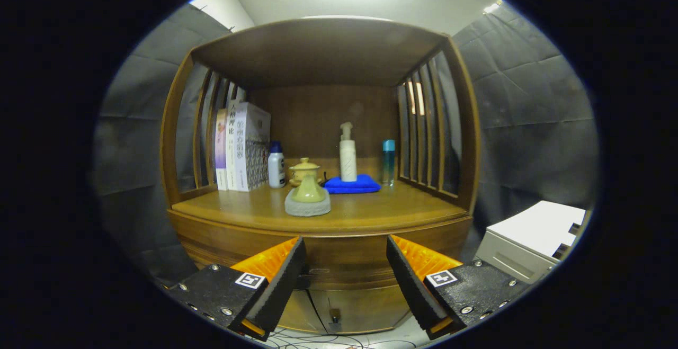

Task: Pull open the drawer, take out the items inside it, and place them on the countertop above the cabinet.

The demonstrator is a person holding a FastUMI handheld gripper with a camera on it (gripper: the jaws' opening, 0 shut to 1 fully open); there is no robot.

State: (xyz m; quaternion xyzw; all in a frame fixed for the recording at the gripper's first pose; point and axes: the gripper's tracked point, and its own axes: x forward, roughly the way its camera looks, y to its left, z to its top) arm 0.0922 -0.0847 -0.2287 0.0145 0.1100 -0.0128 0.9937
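A wooden cabinet (318, 126) with slatted sides stands straight beyond the claw (345, 269), whose fingers are spread wide with nothing between them. The drawer (344, 256) sits closed in the gap between the fingertips, under the countertop (371, 211). On the countertop, beyond the left finger, upright books (241, 145) and a white bottle (276, 164); ahead, a green vase on a grey stone base (308, 198), a lidded cup (304, 169), a blue cloth (352, 184) bearing a pump bottle (347, 153), then a teal bottle (389, 161). A white box (529, 243) lies beyond the right finger.
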